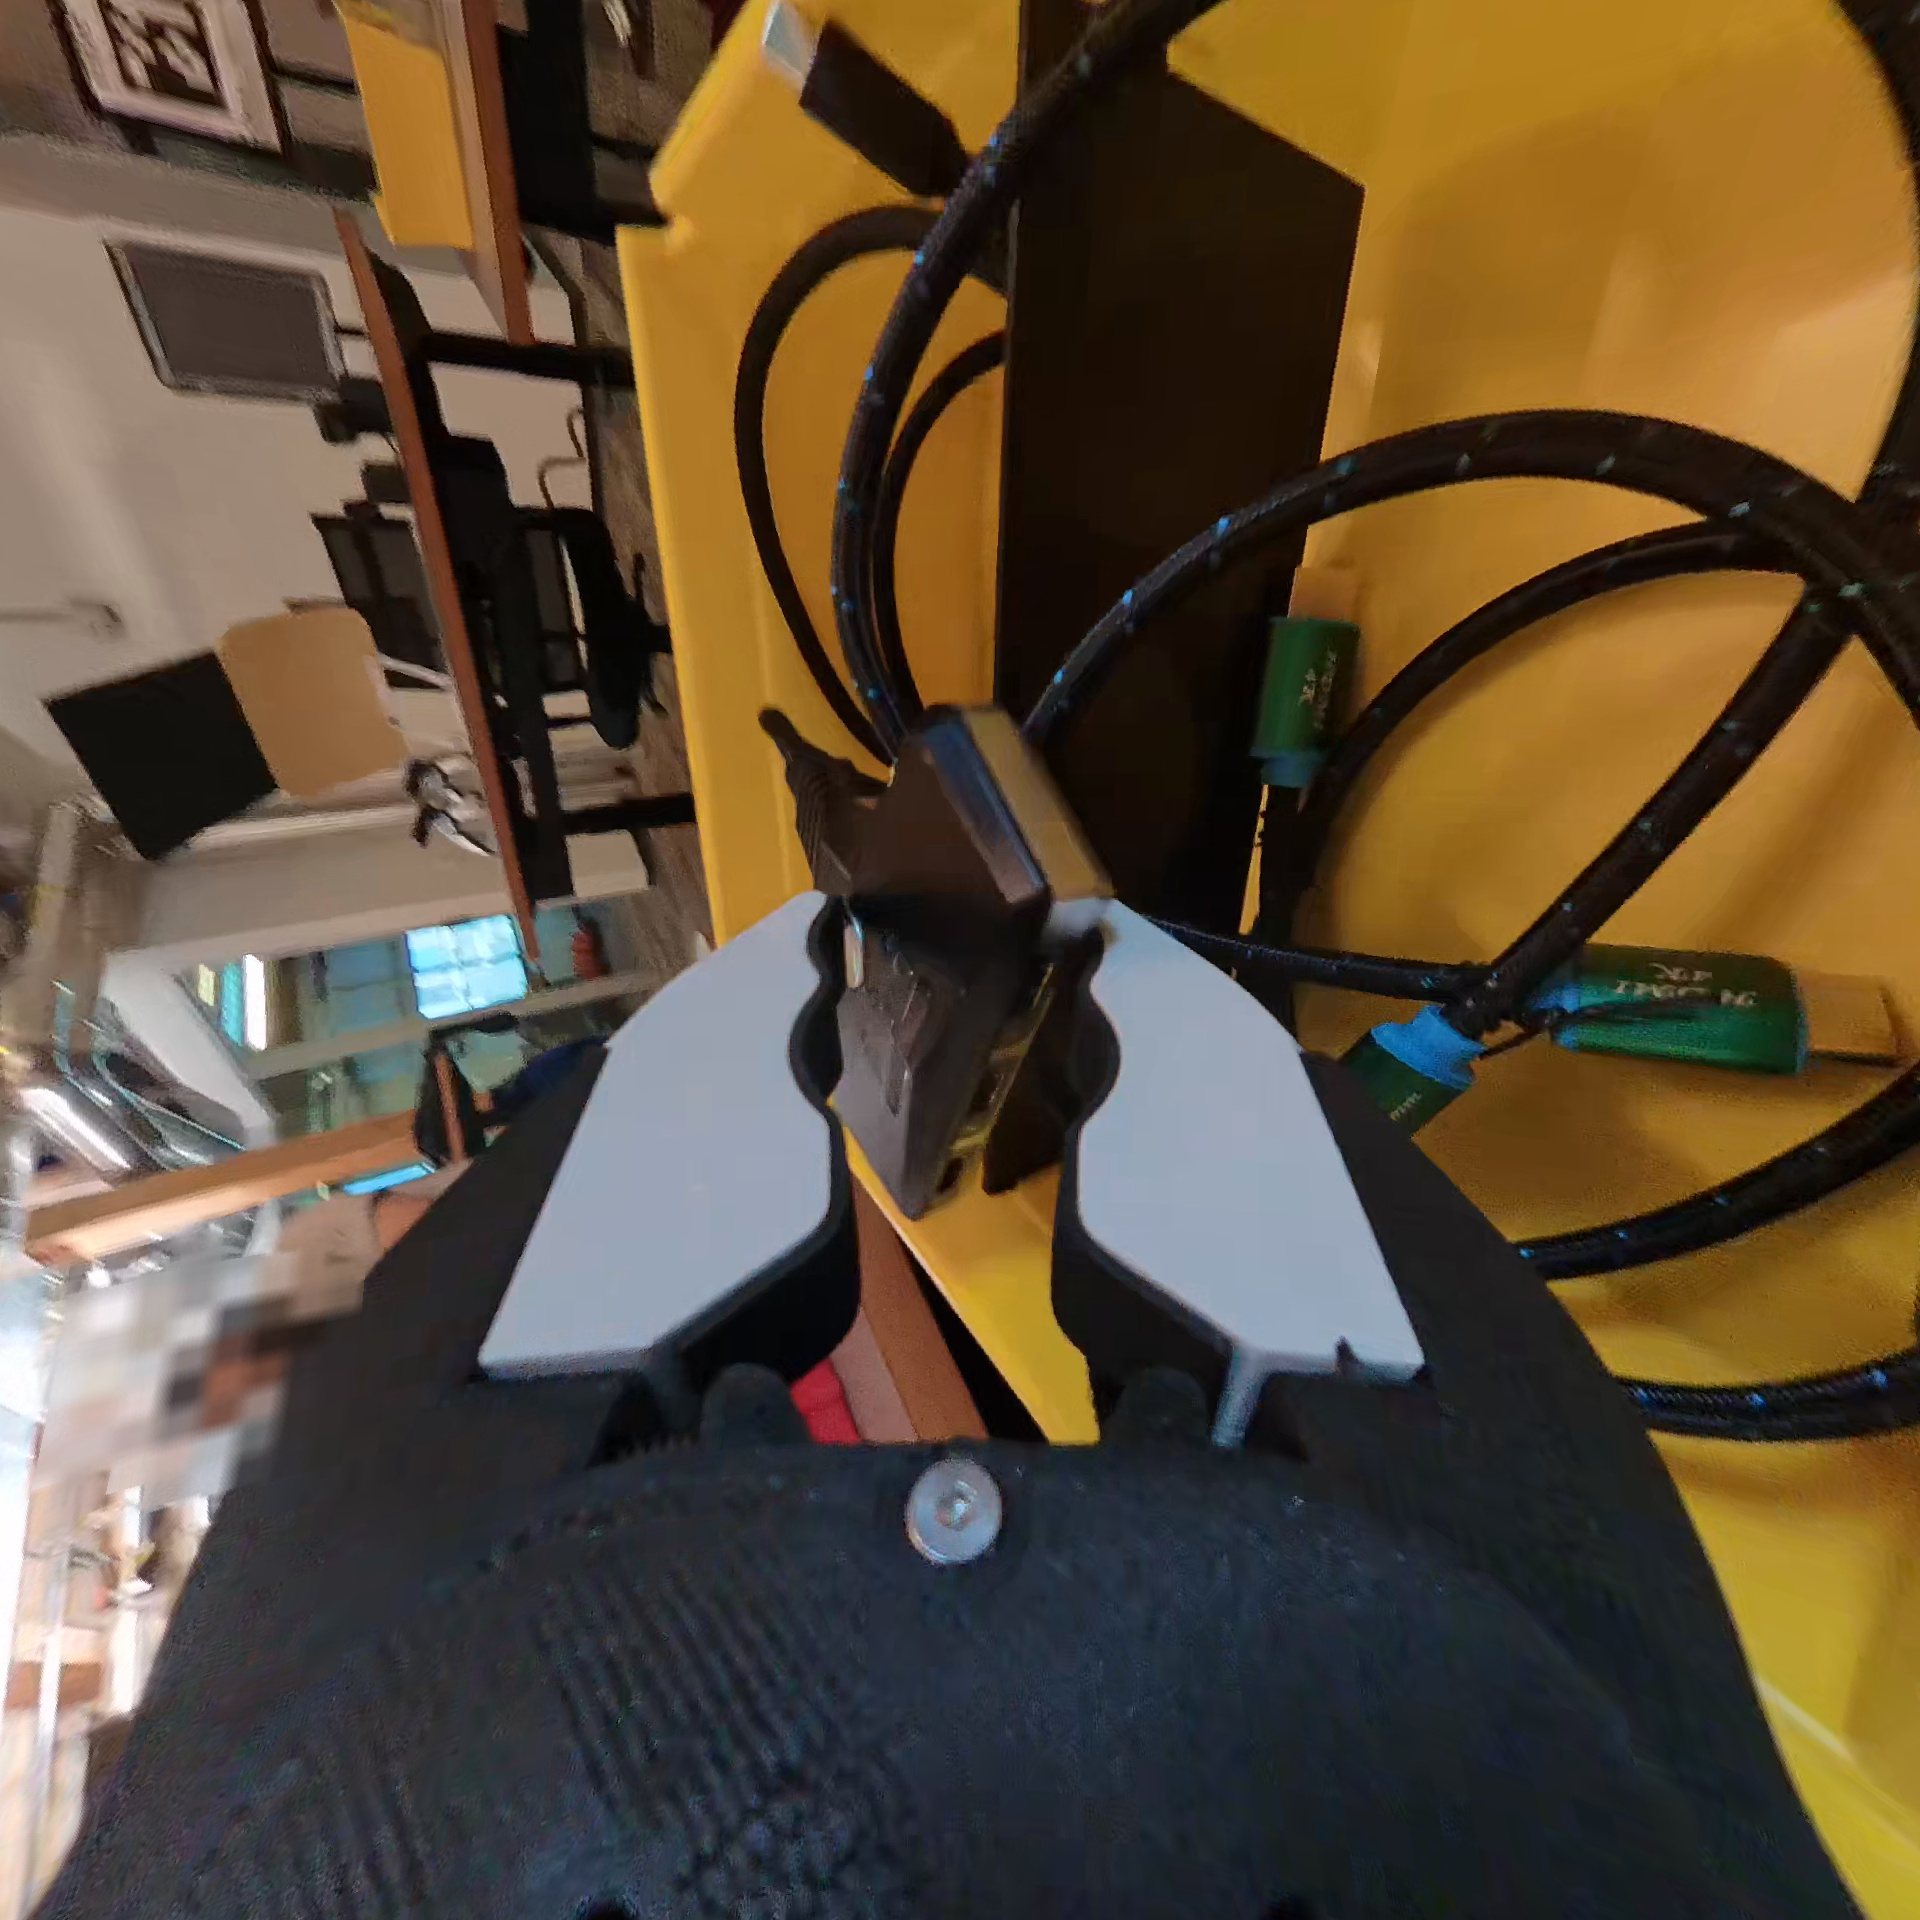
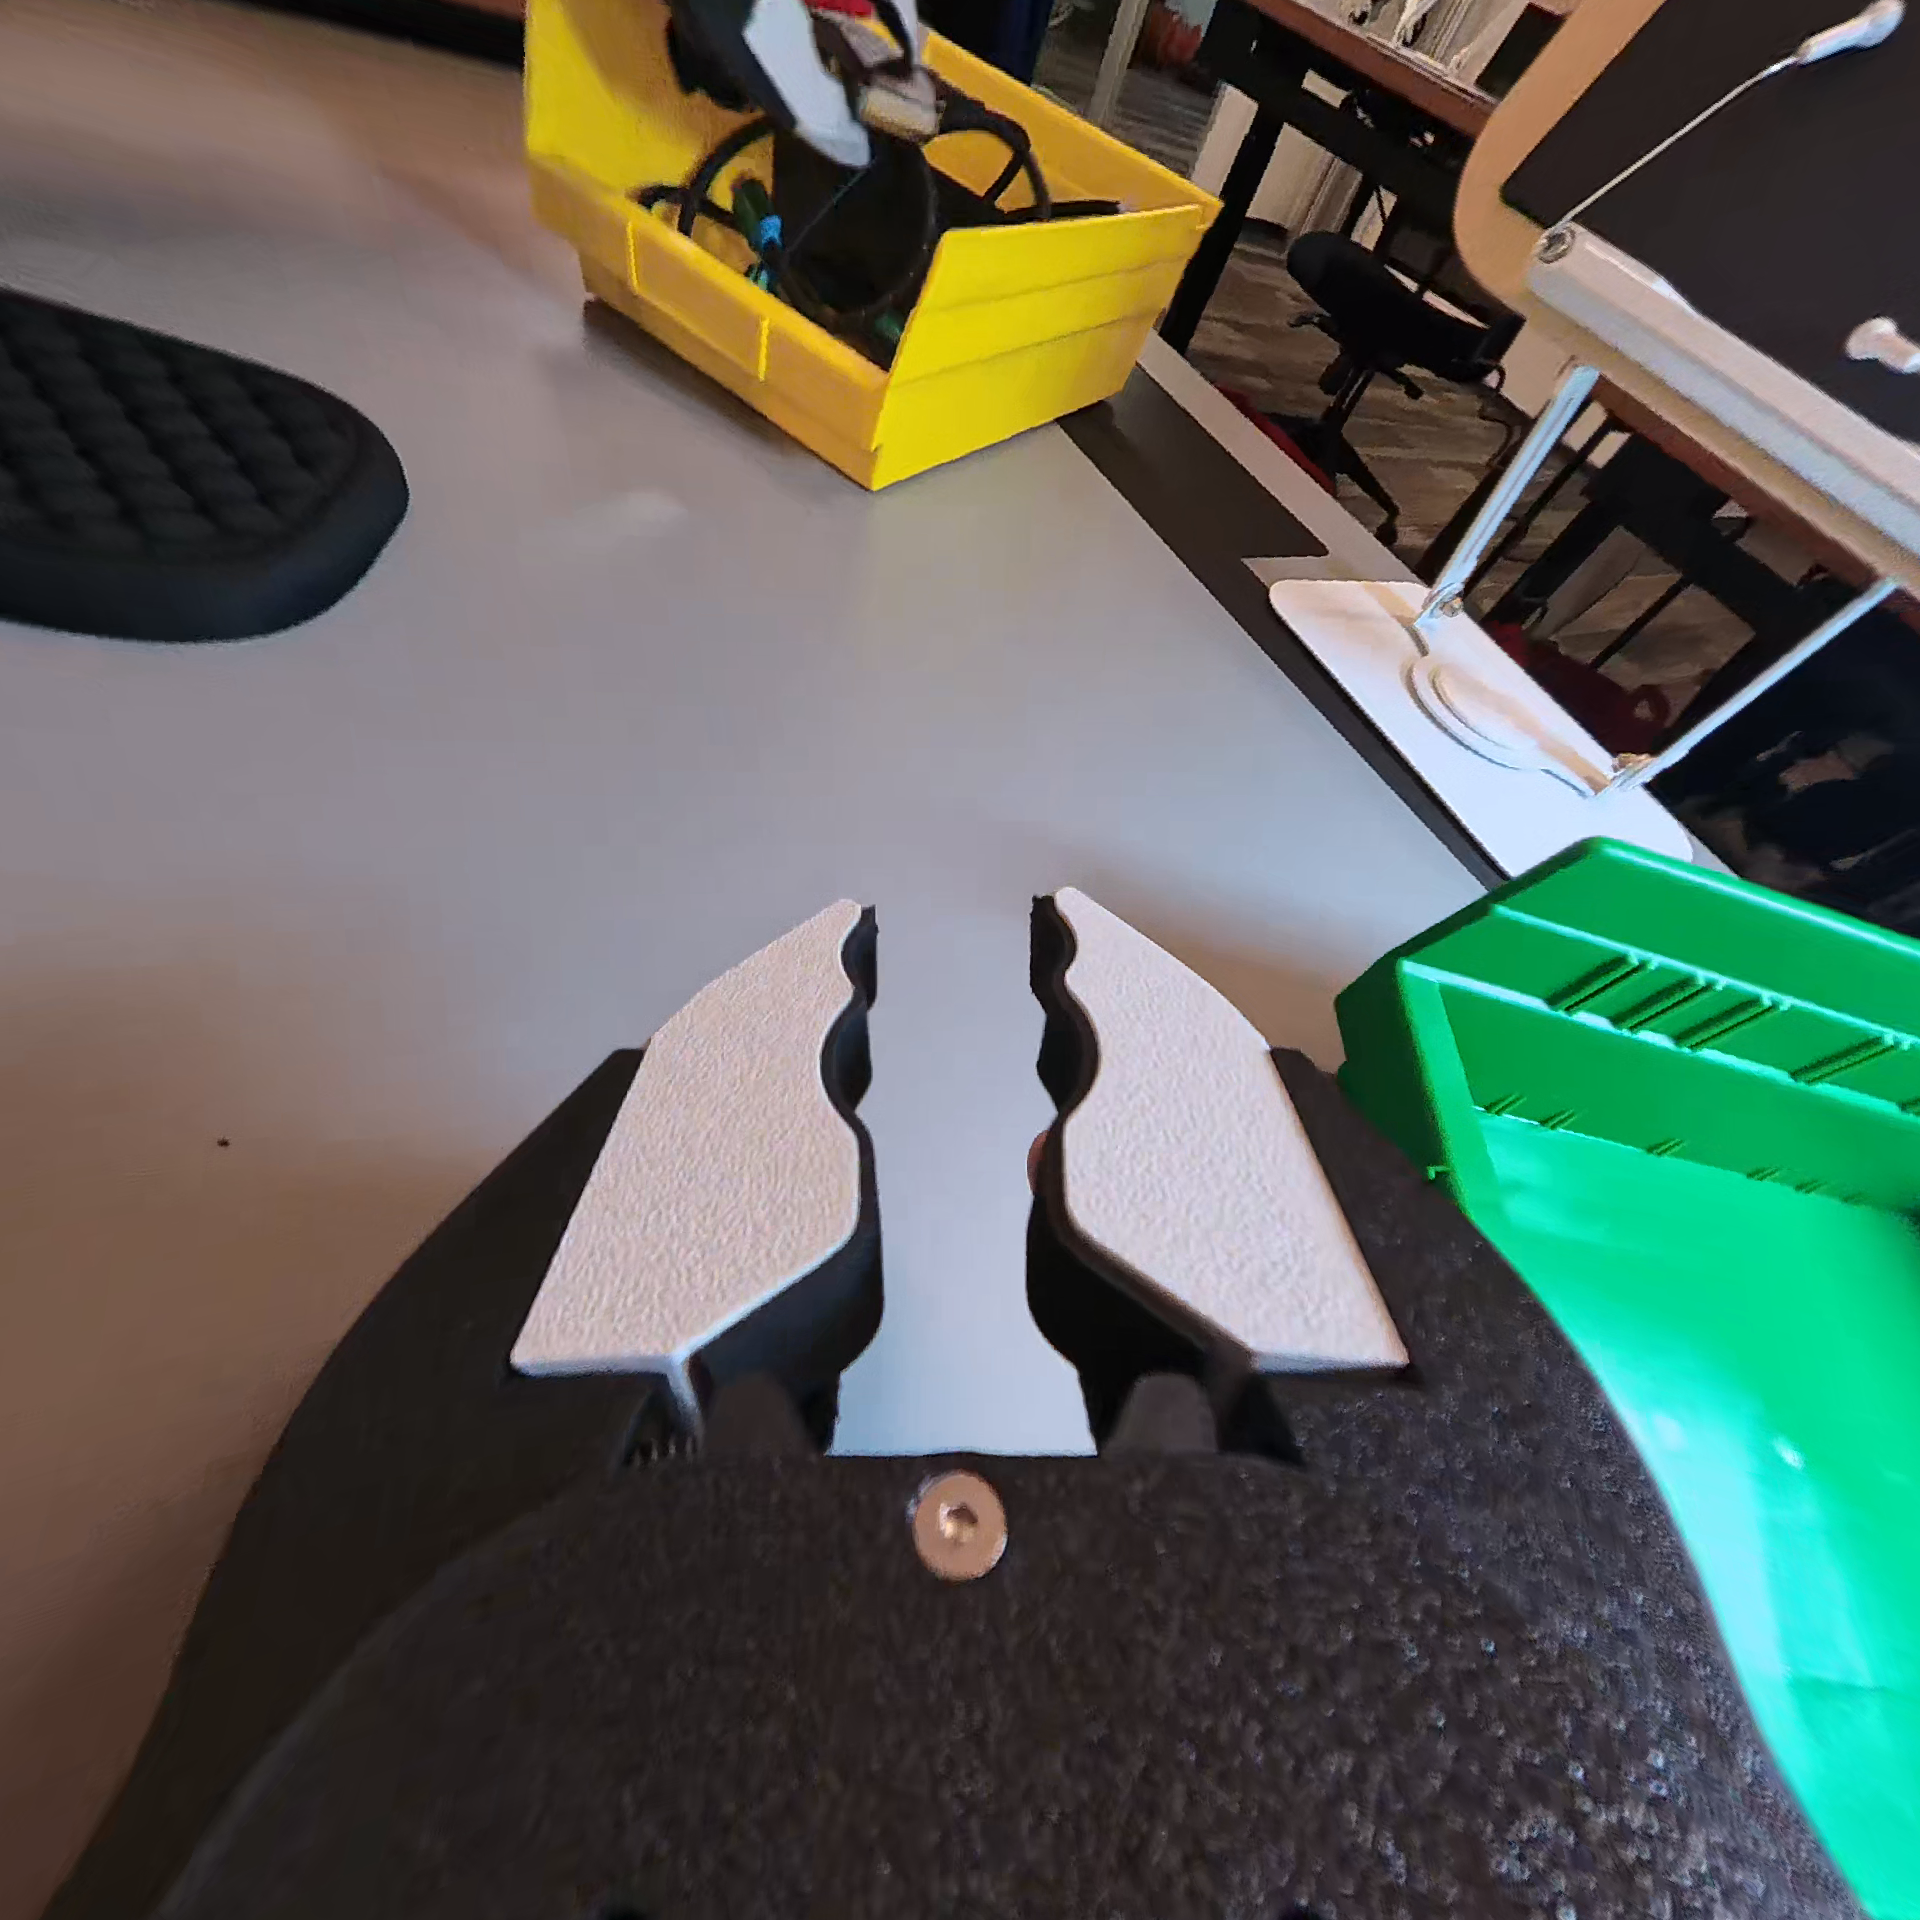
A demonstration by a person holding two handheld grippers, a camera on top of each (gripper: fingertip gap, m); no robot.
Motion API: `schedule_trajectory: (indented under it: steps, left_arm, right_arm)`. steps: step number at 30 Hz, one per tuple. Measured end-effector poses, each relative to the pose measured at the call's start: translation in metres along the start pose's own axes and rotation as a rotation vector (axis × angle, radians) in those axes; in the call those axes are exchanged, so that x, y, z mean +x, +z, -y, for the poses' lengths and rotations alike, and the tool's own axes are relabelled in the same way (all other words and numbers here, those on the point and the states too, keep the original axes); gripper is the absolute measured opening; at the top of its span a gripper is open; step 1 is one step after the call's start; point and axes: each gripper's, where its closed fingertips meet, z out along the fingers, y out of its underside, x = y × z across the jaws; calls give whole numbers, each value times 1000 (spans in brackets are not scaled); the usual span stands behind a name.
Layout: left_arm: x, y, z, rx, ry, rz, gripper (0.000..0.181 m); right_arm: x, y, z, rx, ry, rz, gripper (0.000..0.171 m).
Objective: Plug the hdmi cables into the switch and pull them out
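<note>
Left wrist view: left gripper [image 1: 951, 940] clamped on black HDMI plug [image 1: 961, 914] over yellow bin [image 1: 1558, 312]; right gripper [image 2: 954, 914] agape, empty.

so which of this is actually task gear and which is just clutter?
Job:
left gripper, shut on black HDMI plug
green HDMI plugs
braided cables
black switch box
yellow bin
right gripper, open, empty

Lying about:
green bin
black mat
white lamp base

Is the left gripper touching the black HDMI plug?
Touching. The left wrist view shows the left gripper clamped on the black HDMI plug, its fingers pressing both sides.
</note>
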Motion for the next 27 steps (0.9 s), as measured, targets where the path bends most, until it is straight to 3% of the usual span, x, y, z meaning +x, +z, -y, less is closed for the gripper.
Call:
schedule_trajectory:
  steps: [4, 11, 27]
  left_arm:
    - [-17, -6, 15, 71, 34, 88, 27]
    - [-81, -53, 17, 108, 55, 241, 26]
    - [-140, -108, 21, 300, -399, 64, 26]
  right_arm:
    - [-6, 1, -2, -18, -71, -3, 26]
    - [-10, -3, 8, 18, -69, 6, 24]
    - [-9, 4, -4, 7, 120, 75, 23]
